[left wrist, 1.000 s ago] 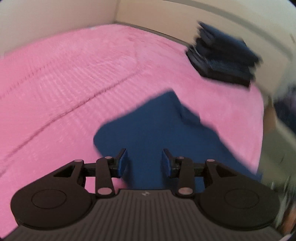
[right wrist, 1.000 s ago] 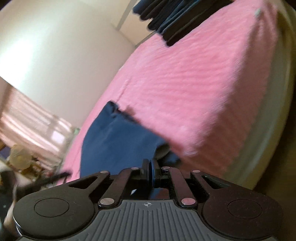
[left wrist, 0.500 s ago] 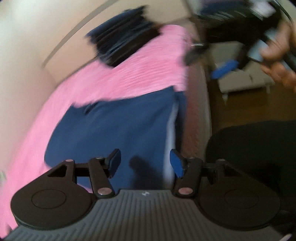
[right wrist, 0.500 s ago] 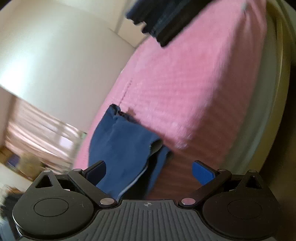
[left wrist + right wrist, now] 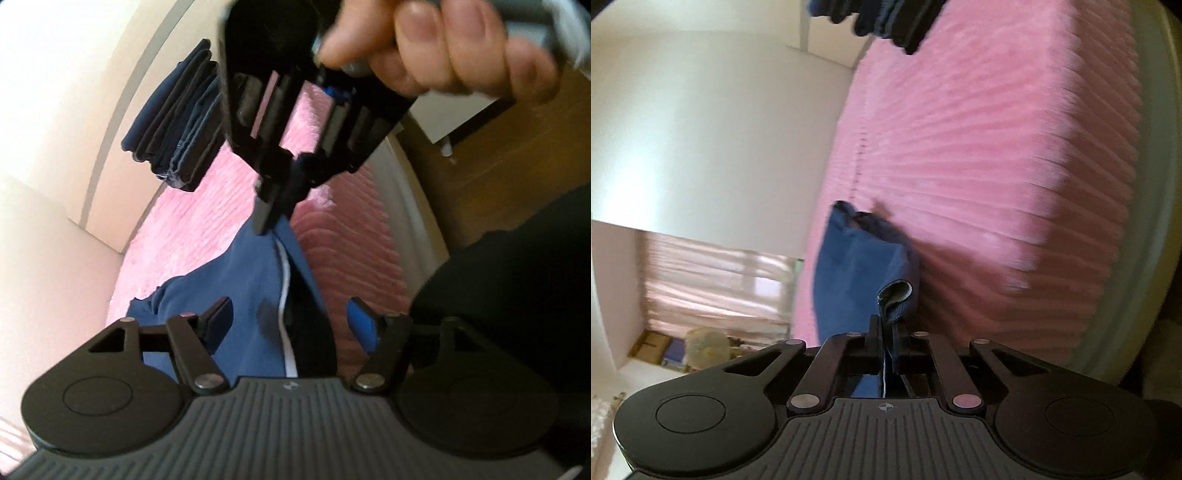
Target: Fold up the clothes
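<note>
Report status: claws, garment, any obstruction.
Right claw shut on blue garment edge at bed side. Left claw open, over the garment, holding nothing. Folded stack far end of pink bed. Nothing blocking.

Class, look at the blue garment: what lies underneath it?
The blue garment lies on a pink ribbed bedspread, which shows around it. The bedspread directly beneath is covered. The right gripper pinches the garment's near edge.

Both wrist views look close along tilted fingers; both share the blue garment (image 5: 255,295) (image 5: 857,273) and pink bed (image 5: 207,221) (image 5: 997,147).
</note>
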Demonstrator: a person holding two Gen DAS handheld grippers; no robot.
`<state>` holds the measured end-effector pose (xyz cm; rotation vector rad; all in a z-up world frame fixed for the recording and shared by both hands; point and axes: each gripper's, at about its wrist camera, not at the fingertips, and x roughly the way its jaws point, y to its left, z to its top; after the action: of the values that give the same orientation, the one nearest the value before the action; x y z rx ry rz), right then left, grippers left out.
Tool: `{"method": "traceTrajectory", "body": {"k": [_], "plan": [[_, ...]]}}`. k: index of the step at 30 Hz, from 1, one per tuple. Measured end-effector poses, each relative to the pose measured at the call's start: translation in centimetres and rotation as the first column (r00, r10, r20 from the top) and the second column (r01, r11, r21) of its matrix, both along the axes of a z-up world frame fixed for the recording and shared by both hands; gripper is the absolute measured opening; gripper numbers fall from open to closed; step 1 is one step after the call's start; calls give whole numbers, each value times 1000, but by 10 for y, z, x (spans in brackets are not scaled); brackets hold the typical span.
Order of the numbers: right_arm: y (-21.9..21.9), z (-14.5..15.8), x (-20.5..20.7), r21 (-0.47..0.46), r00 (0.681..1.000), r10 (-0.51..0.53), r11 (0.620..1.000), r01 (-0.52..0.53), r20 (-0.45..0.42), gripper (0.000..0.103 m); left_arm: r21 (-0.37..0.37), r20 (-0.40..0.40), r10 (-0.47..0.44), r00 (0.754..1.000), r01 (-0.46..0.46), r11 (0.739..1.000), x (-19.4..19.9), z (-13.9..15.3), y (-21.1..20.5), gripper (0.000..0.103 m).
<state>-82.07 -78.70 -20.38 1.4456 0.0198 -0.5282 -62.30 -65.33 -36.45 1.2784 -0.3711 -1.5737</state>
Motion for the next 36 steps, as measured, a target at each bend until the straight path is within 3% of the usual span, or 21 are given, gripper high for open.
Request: {"method": "traceTrajectory", "body": {"k": [4,6,7,8,9,13,14,15,16,17,18,20,22,23,25,28,30,32,34,35,36], "plan": [[-2,21,7,-42,999,33,999,-32,28,0,-33,17,37,999,-36,999,-6,-2,-11,65],[-4,36,12,-105,998,67,992,-67,-4,1,-49,30,76,997,-75,996,-7,0,-17,61],[-4,43,14,-136,996,84,987,-86,-20,1,-56,36,100,994,-98,994,-8,2,-20,45],[-4,49,17,-176,994,105,978,-110,-37,1,-64,43,123,991,-120,991,-8,4,-22,20],[-4,54,20,-216,990,126,967,-135,-54,1,-71,35,144,989,-141,987,-6,8,-25,12],[-3,71,30,-417,969,170,879,-231,-178,5,-95,-99,210,973,-219,971,17,40,-29,10],[-3,75,33,-466,961,174,847,-256,-213,28,-103,-161,227,960,-245,964,28,54,-28,10],[-2,79,35,-512,953,175,811,-282,-248,80,-108,-231,247,941,-277,955,42,68,-26,10],[-2,82,37,-555,943,174,772,-309,-283,99,-107,-308,270,912,-315,943,58,84,-22,10],[-2,86,40,-595,933,170,730,-336,-317,103,-98,-390,295,872,-358,929,79,99,-17,9],[-1,89,43,-633,920,165,682,-367,-355,103,-91,-463,311,830,-394,915,99,114,-11,9],[11,87,73,-711,839,143,469,-524,-525,103,-86,-518,324,792,-425,901,124,127,3,9],[22,85,104,-710,739,72,230,-666,-670,103,-80,-549,334,766,-446,892,144,136,15,9],[27,78,124,-685,689,24,83,-724,-725,103,-77,-564,338,753,-456,887,154,140,22,9],[35,64,157,-608,615,-30,-121,-785,-788,103,-70,-594,347,726,-476,876,174,149,34,9],[51,41,200,-481,546,-92,-369,-796,-833,103,-59,-637,358,683,-506,861,204,163,53,9],[61,30,223,-415,533,-131,-483,-770,-836,103,-54,-643,358,677,-507,861,212,169,61,9],[63,22,242,-363,542,-189,-561,-744,-819,103,-54,-634,354,687,-496,866,215,165,68,9],[61,21,256,-330,527,-207,-581,-744,-824,102,-55,-623,350,699,-485,873,218,160,76,9],[65,28,254,-327,519,-203,-576,-749,-831,94,-55,-619,348,704,-481,875,220,159,79,9],[69,34,253,-324,510,-198,-571,-754,-837,62,-56,-615,346,709,-476,877,221,157,82,9]]}}
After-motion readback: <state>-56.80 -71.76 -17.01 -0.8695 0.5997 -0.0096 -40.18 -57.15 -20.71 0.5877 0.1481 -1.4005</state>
